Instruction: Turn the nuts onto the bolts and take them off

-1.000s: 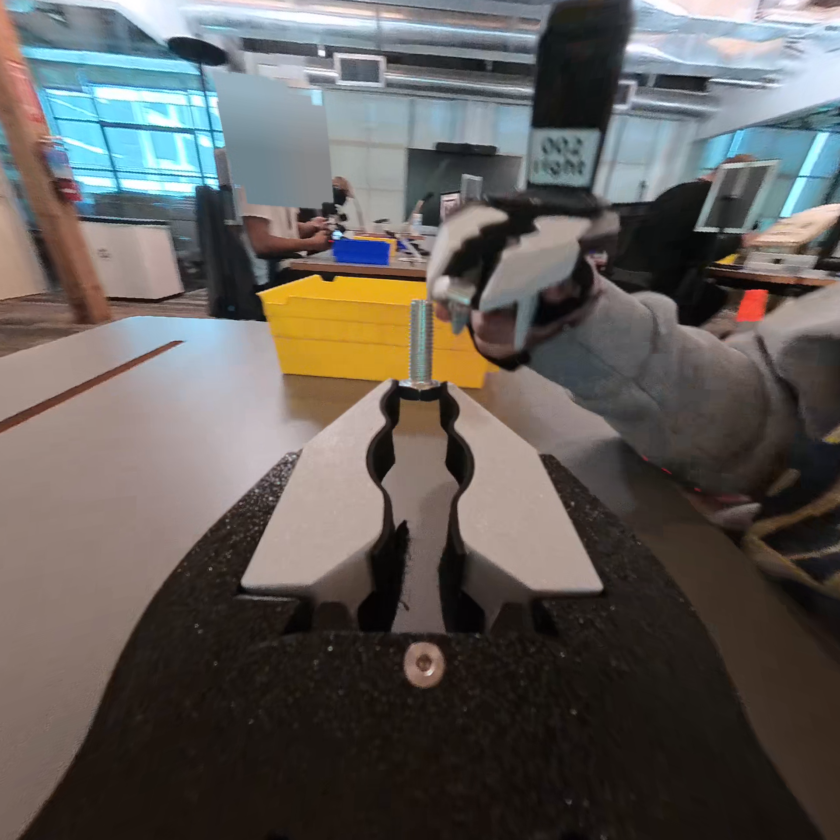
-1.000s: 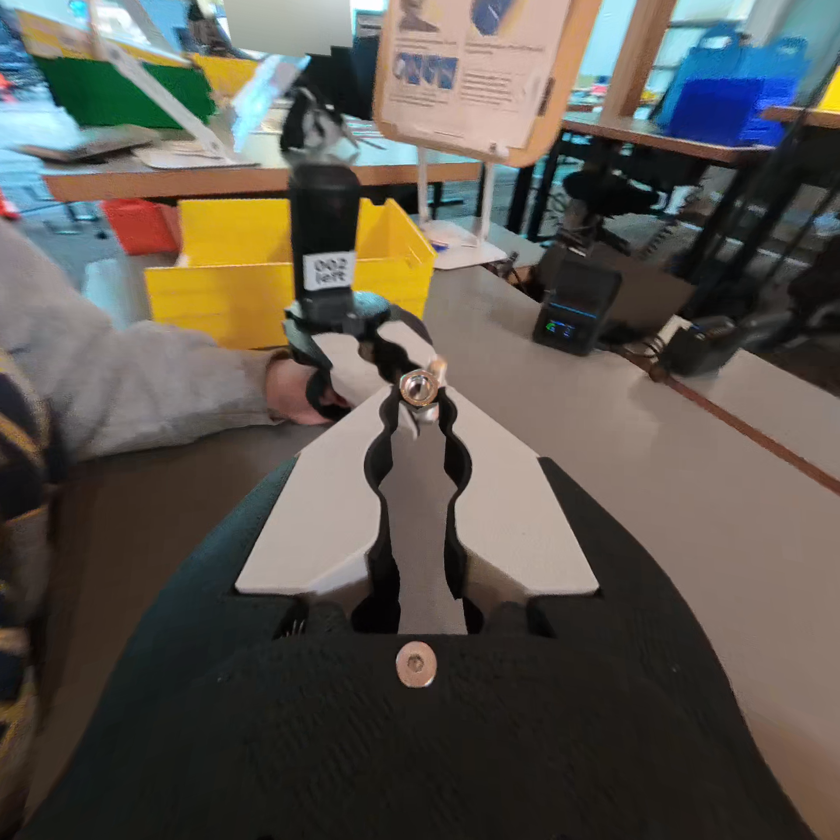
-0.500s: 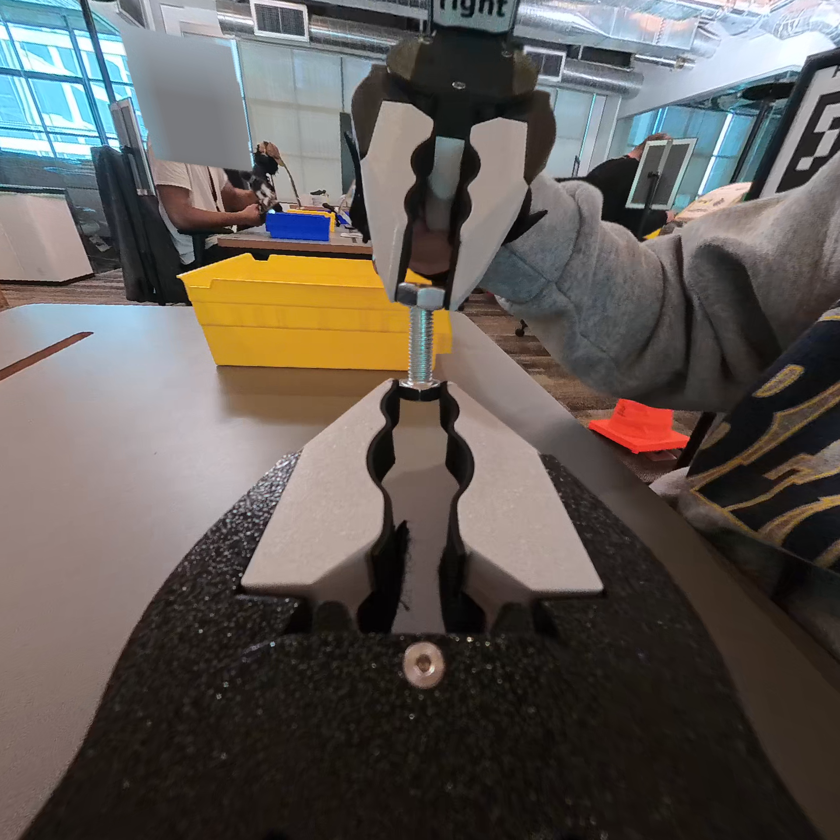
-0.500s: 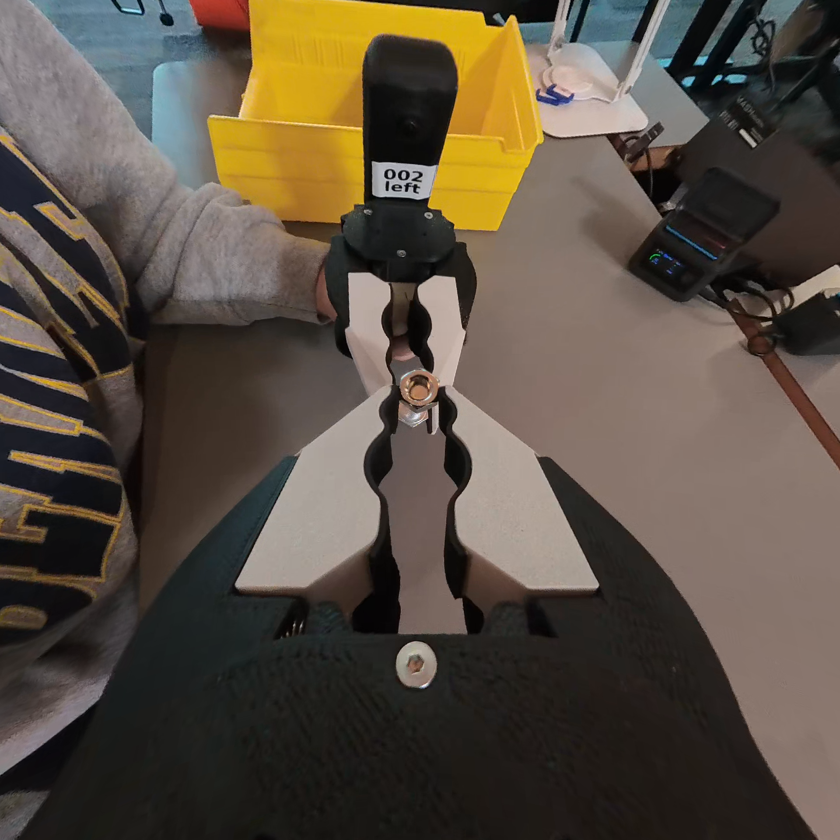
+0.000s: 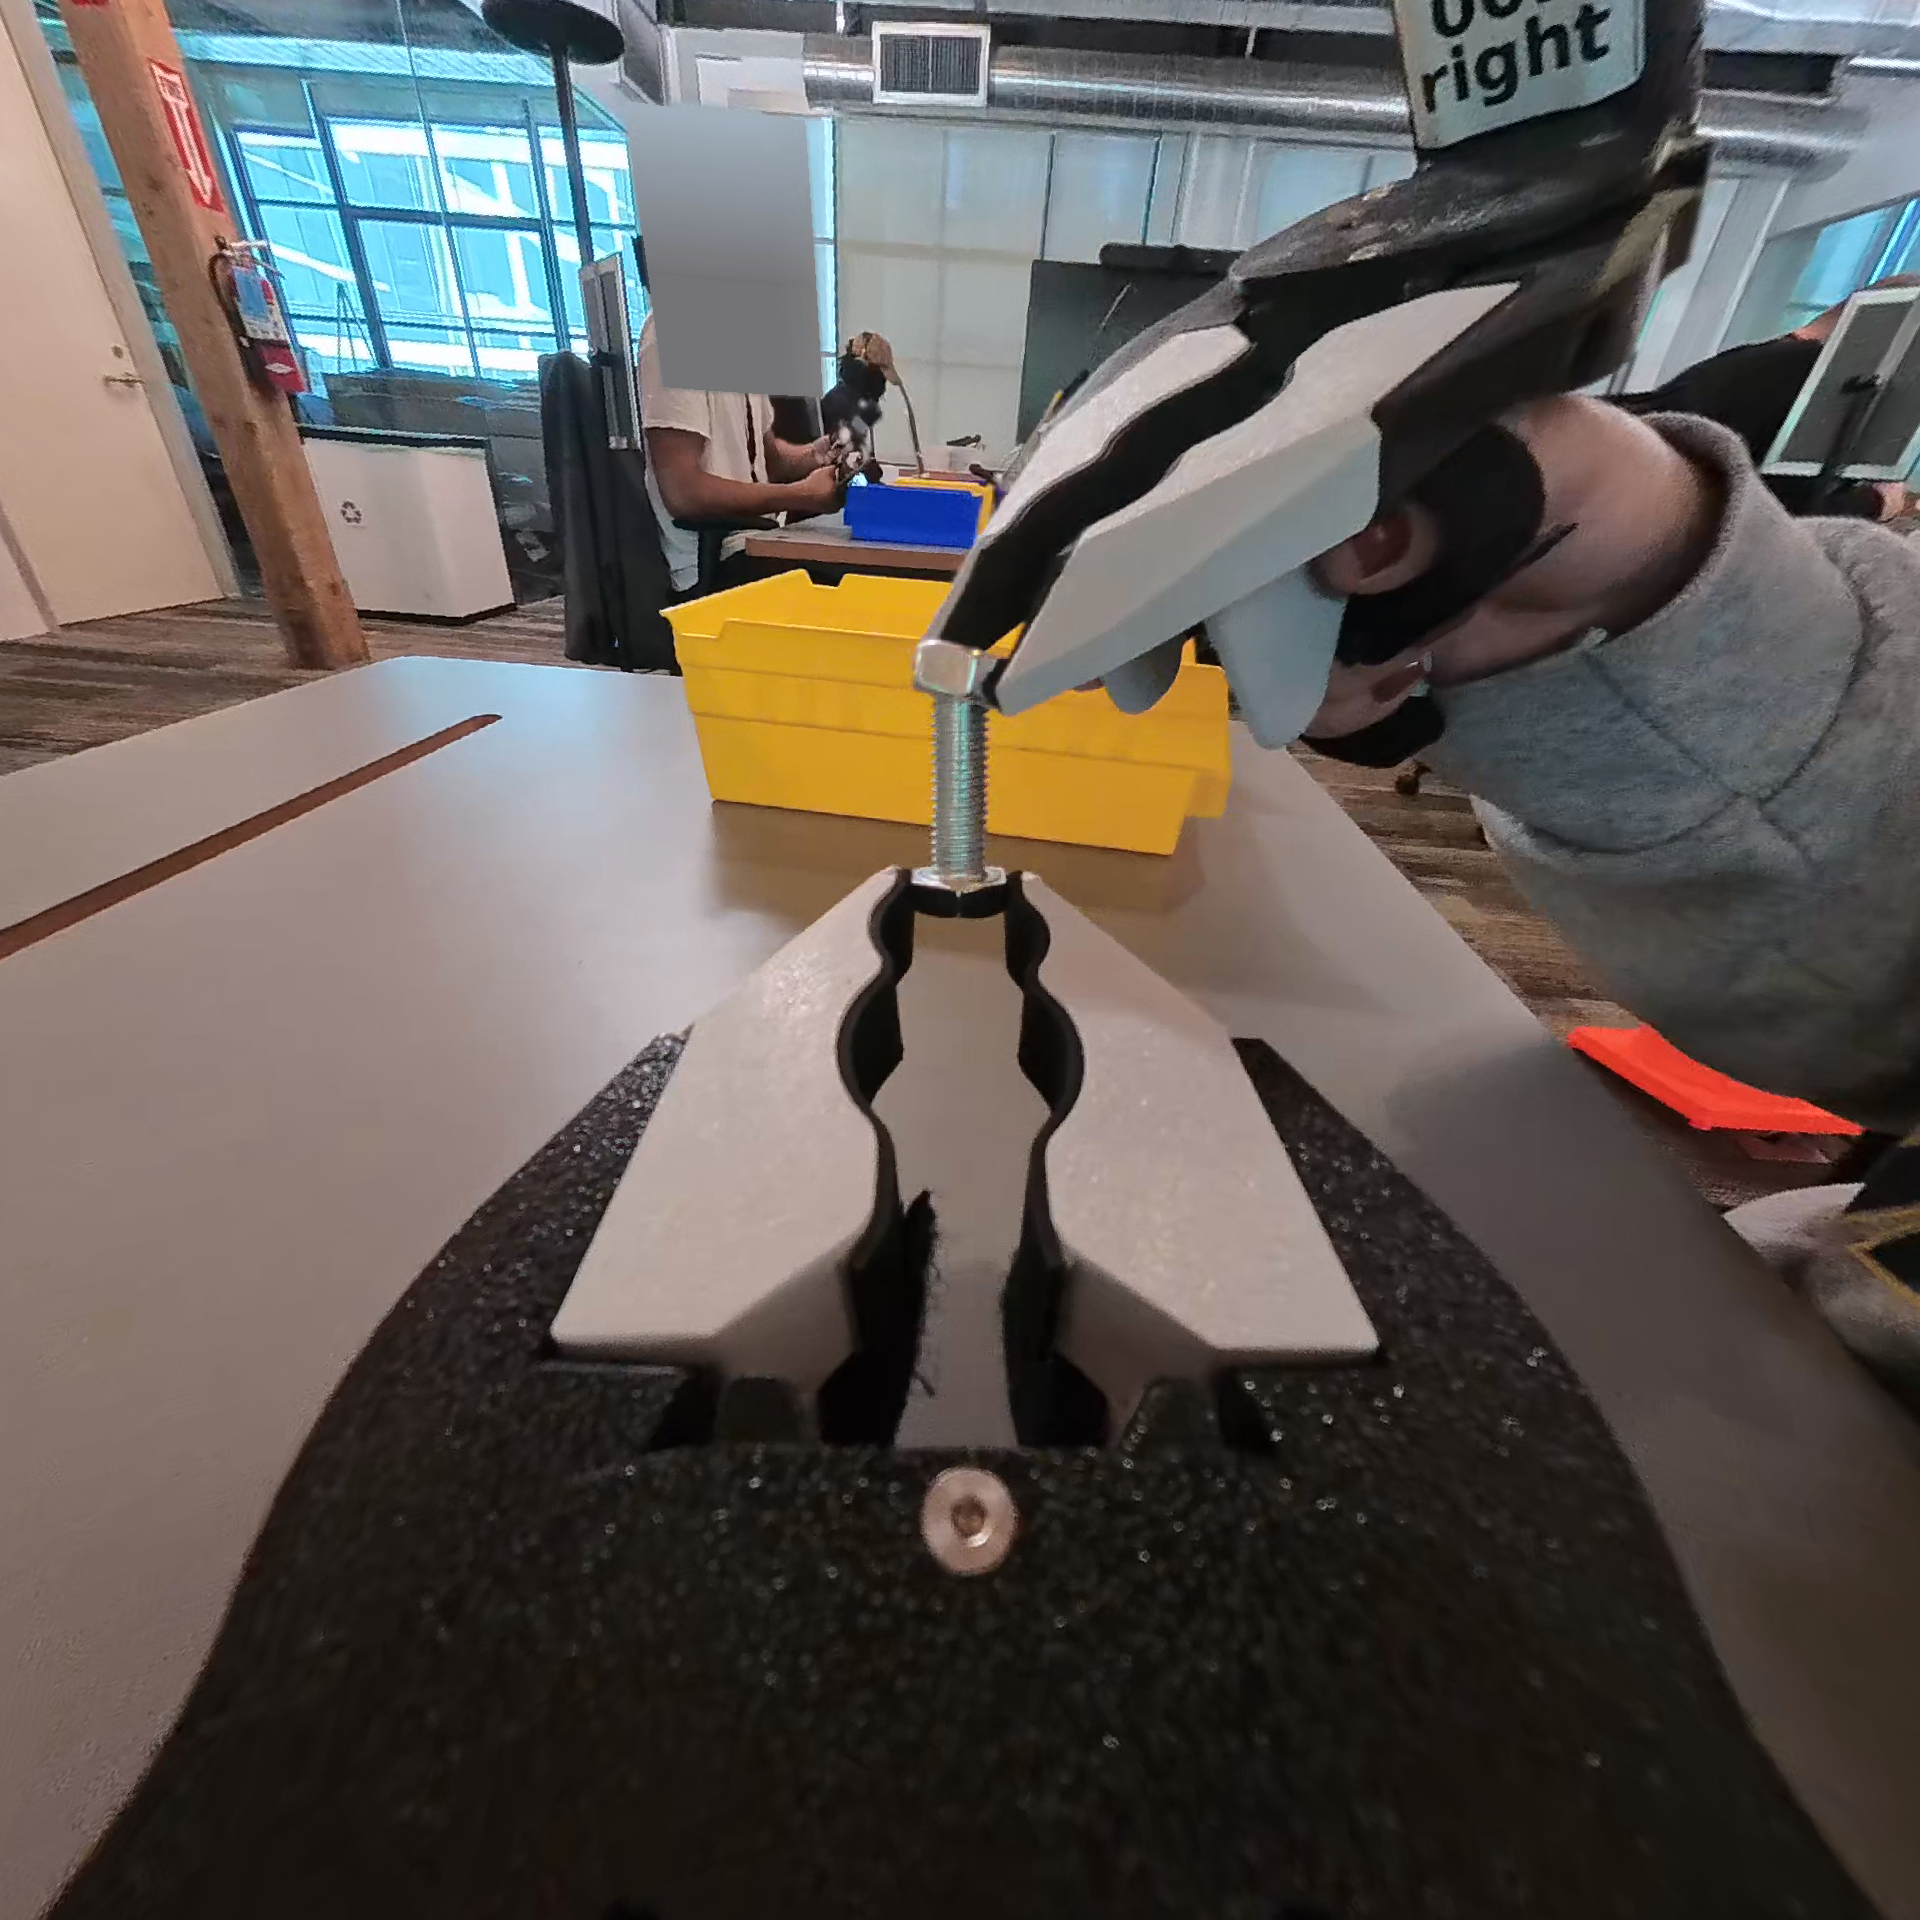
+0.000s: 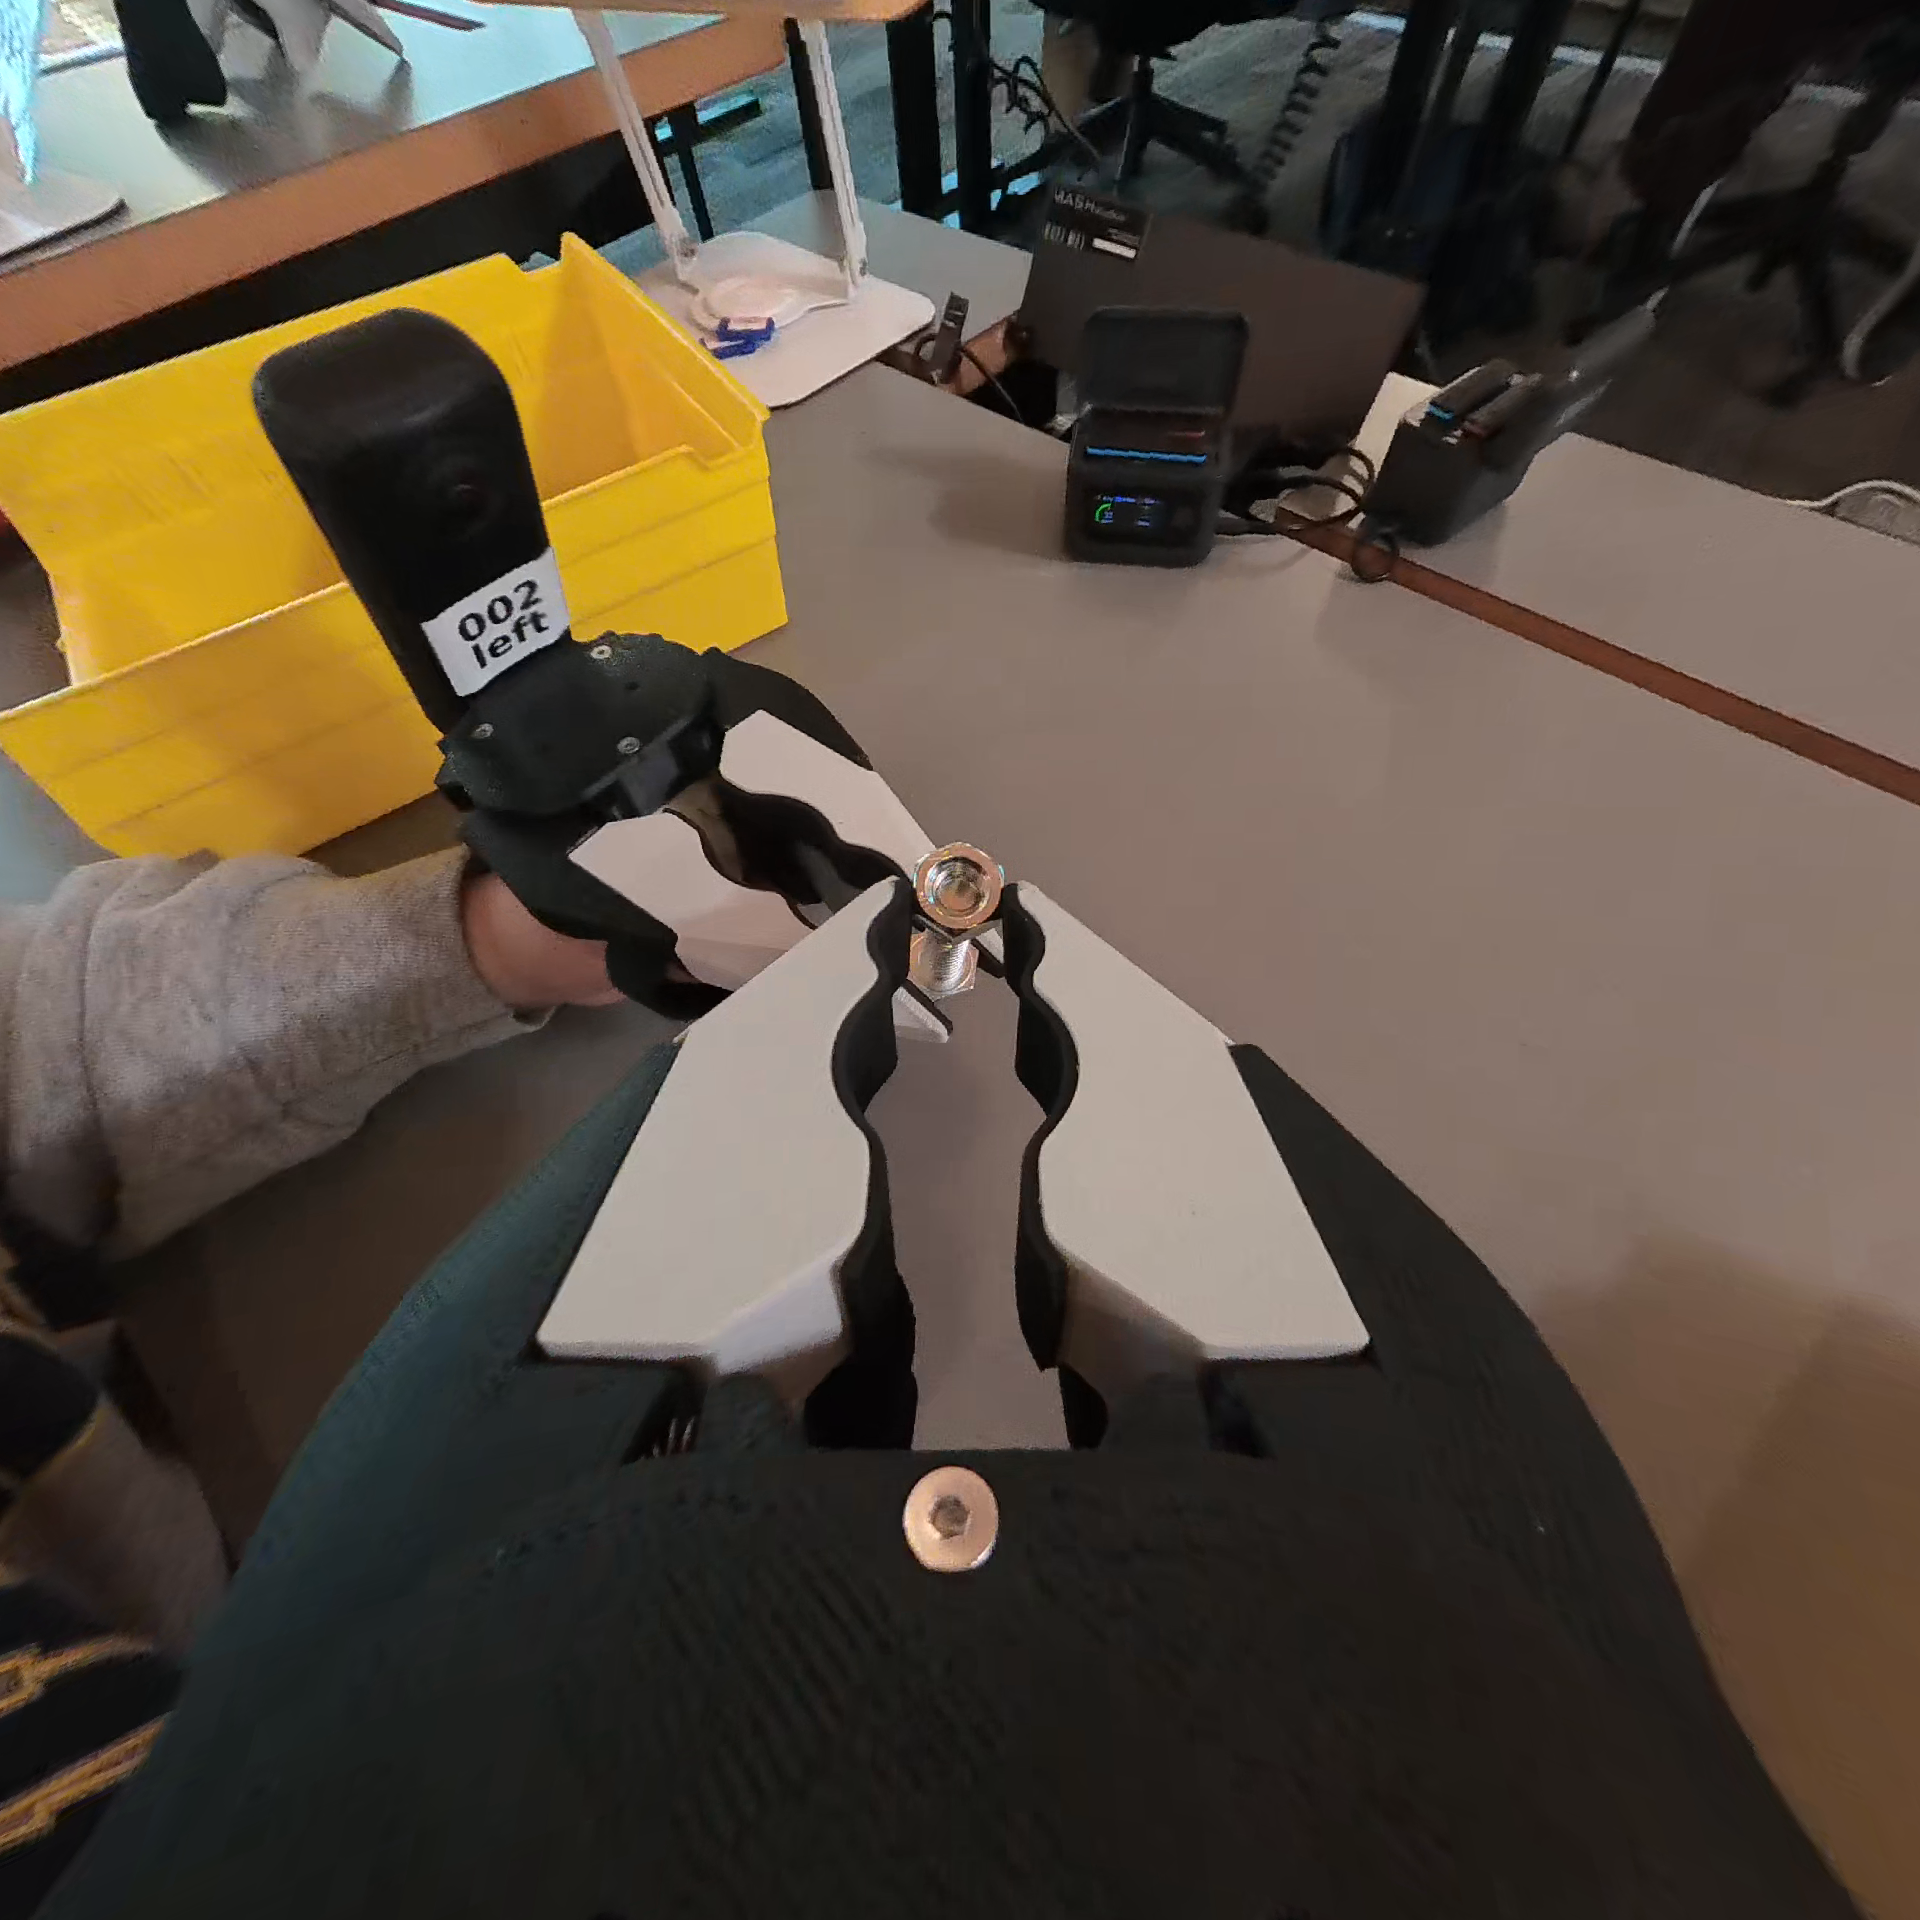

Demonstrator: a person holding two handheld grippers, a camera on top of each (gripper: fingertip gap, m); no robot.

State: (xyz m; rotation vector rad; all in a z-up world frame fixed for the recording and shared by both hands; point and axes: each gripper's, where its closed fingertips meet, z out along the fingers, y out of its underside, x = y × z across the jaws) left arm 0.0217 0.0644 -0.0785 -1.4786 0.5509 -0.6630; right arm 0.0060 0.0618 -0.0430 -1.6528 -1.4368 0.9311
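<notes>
While my left gripper (image 5: 958, 896) clamps the bolt's (image 5: 958, 790) head so the bolt stands upright above the table (image 5: 416, 987), my right gripper (image 6: 956, 906) pinches the nut (image 6: 956, 888) at its threaded top end. Both jaws are clenched on their parts. A yellow bin (image 5: 831, 727) sits on the table's far side, just behind the bolt.

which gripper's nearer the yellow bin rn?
Left. The left gripper, holding the bolt by its lower end, sits just in front of the yellow bin; the right gripper, gripping the nut, reaches in from farther back.
</notes>
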